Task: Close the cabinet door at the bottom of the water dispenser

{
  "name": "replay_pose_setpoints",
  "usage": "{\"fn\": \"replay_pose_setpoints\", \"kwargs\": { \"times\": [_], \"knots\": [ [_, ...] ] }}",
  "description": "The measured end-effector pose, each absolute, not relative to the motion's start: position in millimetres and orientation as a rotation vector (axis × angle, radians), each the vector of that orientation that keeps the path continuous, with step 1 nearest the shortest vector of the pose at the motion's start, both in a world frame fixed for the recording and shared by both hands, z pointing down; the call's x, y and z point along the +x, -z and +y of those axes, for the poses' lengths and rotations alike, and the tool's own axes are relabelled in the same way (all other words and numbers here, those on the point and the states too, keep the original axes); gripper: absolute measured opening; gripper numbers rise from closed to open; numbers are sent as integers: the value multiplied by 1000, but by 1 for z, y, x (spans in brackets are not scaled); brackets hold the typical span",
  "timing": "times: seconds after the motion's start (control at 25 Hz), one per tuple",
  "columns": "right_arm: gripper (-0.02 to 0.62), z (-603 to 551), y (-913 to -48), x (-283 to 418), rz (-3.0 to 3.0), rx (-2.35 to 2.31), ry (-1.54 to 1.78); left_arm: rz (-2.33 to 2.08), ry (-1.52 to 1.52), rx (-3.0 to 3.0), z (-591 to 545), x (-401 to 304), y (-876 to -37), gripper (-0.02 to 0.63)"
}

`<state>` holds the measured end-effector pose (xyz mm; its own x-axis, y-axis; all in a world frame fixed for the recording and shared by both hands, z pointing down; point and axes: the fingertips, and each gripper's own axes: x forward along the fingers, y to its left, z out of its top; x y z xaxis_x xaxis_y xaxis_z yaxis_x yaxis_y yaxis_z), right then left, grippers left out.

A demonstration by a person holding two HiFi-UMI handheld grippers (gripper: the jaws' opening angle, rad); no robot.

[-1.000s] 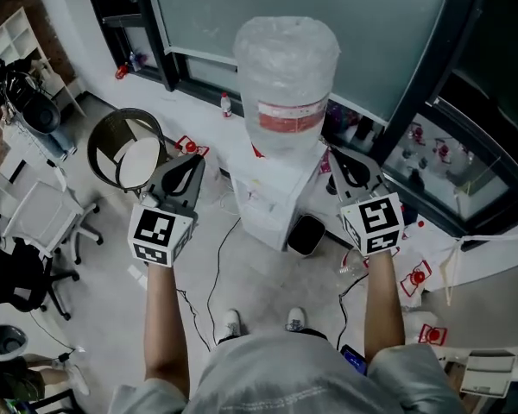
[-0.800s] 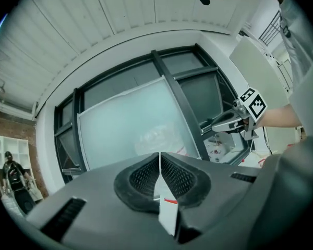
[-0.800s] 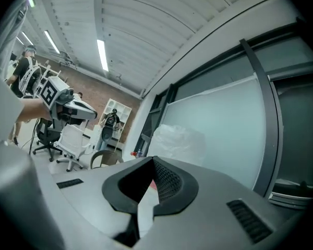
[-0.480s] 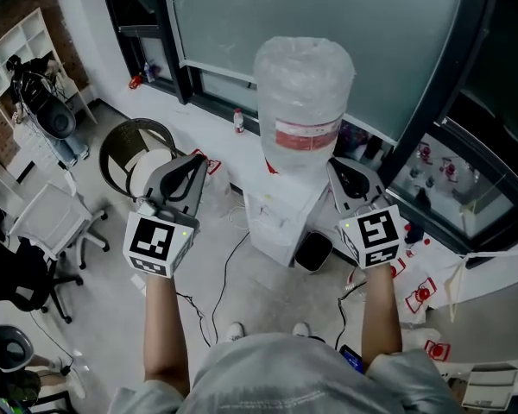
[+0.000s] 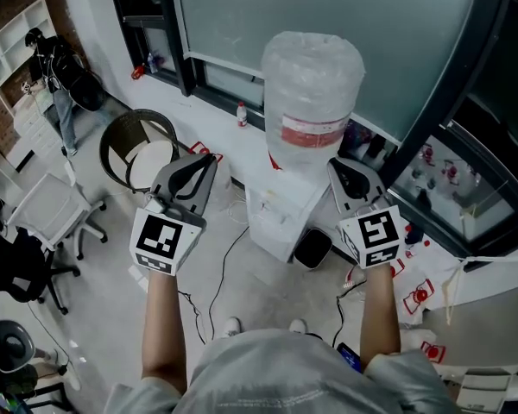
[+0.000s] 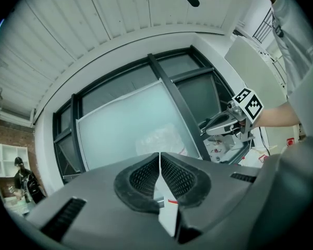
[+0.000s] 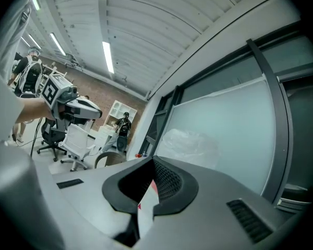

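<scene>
Left gripper (image 5: 205, 162): jaws pressed together at the tips, nothing between them. Held out level at about bottle height, to the left of the water dispenser (image 5: 279, 212) and clear of it.

Right gripper (image 5: 335, 166): jaws likewise together in its own view, nothing held. Level, to the right of the dispenser, touching nothing. Both gripper views looked past the closed tips at the bottle (image 5: 314, 84) and the window behind it, not at the cabinet.

Task's thing: the cabinet door sat low on the dispenser's front, well below both grippers. The head view looked down so steeply that the lower front was squeezed to a thin strip. No door leaf stood out over the floor (image 5: 242, 291) in front of the cabinet. Whether the door was flush or a little ajar could not be told.

Progress, as a judgement: the scene fitted a door that was already shut with the grippers lifted away, or one only slightly open with the grippers not yet lowered to it. The pictures did not settle which.

Orientation: the dispenser stood upright with its long axis vertical and the bottle upended on top. Its front was turned toward the person and slightly toward the picture's lower left. A dark bin (image 5: 311, 248) stood just beside its base on the right.
</scene>
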<state>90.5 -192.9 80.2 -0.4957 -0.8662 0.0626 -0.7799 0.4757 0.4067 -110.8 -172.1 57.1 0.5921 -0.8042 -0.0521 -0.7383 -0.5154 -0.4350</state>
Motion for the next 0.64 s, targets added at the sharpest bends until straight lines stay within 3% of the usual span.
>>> {"fn": "replay_pose_setpoints", "kwargs": {
  "times": [0.64],
  "knots": [
    [25,-197,-103,87,-2463,1360,449,1230,260,-2454,-174,-113,-83,28]
  ]
}}
